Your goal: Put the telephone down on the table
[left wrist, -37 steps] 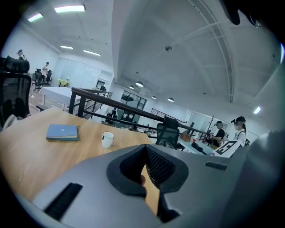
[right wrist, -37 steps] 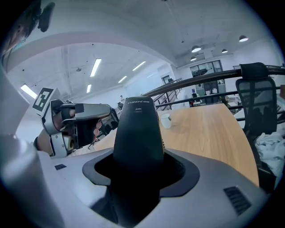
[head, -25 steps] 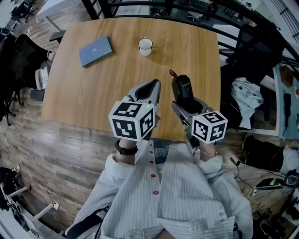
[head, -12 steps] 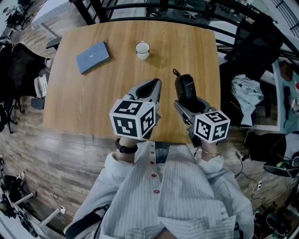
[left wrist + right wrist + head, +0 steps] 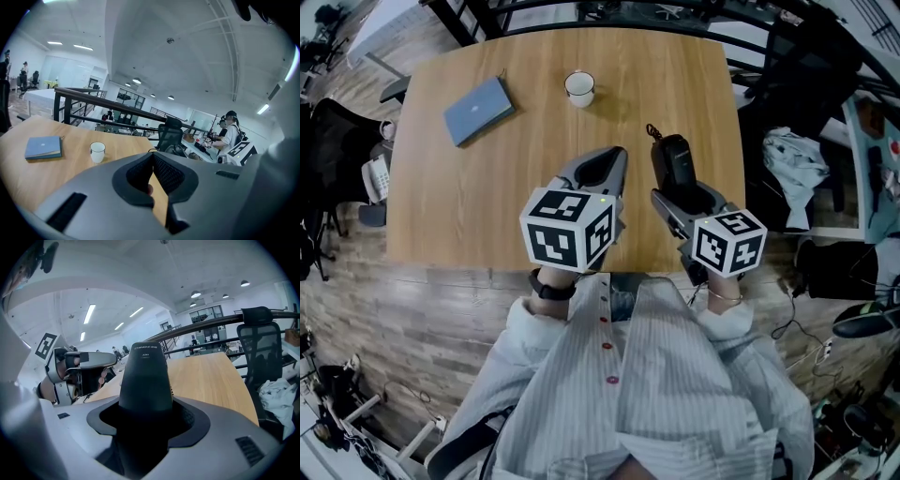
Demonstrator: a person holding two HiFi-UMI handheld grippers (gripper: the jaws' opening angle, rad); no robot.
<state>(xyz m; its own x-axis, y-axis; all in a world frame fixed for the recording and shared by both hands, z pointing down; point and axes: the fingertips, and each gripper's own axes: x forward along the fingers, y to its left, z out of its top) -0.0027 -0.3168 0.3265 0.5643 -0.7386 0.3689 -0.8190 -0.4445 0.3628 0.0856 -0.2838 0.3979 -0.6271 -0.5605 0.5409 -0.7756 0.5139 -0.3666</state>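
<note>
A black telephone handset (image 5: 677, 164) stands upright between the jaws of my right gripper (image 5: 680, 195), which is shut on its lower part; a short black cord (image 5: 653, 133) hangs from its far end. In the right gripper view the handset (image 5: 145, 376) fills the middle, above the wooden table (image 5: 211, 376). My left gripper (image 5: 612, 159) hovers beside it over the table (image 5: 487, 187), jaws shut with nothing in them. In the left gripper view the gripper (image 5: 152, 157) has its pads touching at the tip.
A white cup (image 5: 578, 88) and a blue notebook (image 5: 478, 110) lie at the table's far side, also seen as cup (image 5: 97, 152) and notebook (image 5: 43, 147). A black railing (image 5: 609, 11) runs behind the table. A white cloth (image 5: 795, 183) and black chairs crowd the right.
The head view has shifted a little. Both grippers keep their pose, the right one still holding the handset and drifting slightly right and farther over the table.
</note>
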